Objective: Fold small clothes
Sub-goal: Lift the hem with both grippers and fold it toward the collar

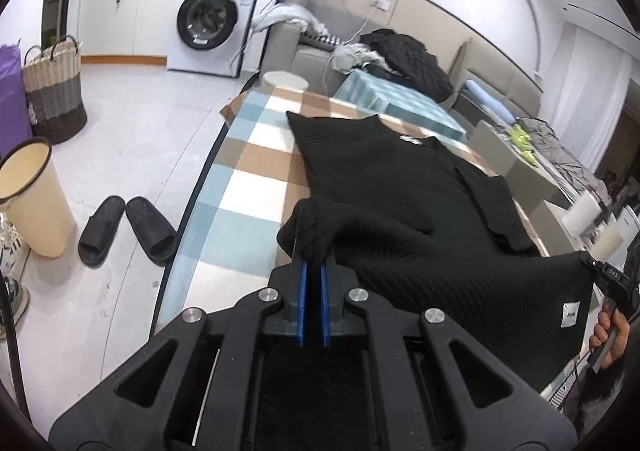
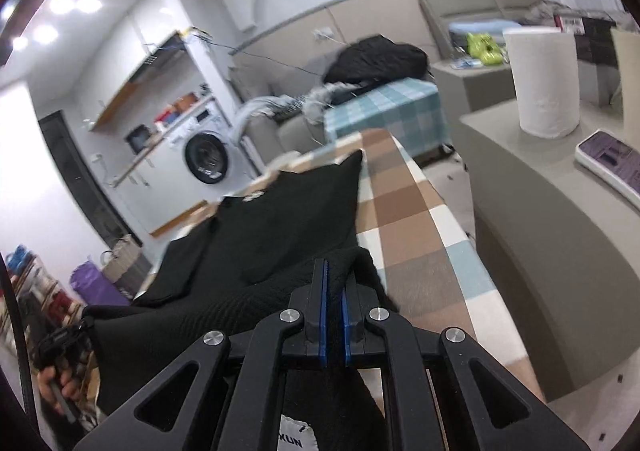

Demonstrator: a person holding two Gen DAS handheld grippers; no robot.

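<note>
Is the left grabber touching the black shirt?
Touching. In the left wrist view, the left gripper has its blue fingers closed on a bunched corner of the black shirt, lifting it off the checked cloth.

Black hand-held gripper (image 1: 313,265), blue pads (image 1: 303,291)

My left camera sits just behind my left gripper (image 1: 314,263) and looks along the checked table (image 1: 248,155) toward the washing machine (image 1: 212,19), with the floor falling away at its left. My right camera sits just behind my right gripper (image 2: 335,283), tilted, close over the same table (image 2: 404,207), facing the same washing machine (image 2: 208,159). Both views share the black garment (image 1: 392,179) (image 2: 288,211) close up, and each catches the other gripper at its edge.
</note>
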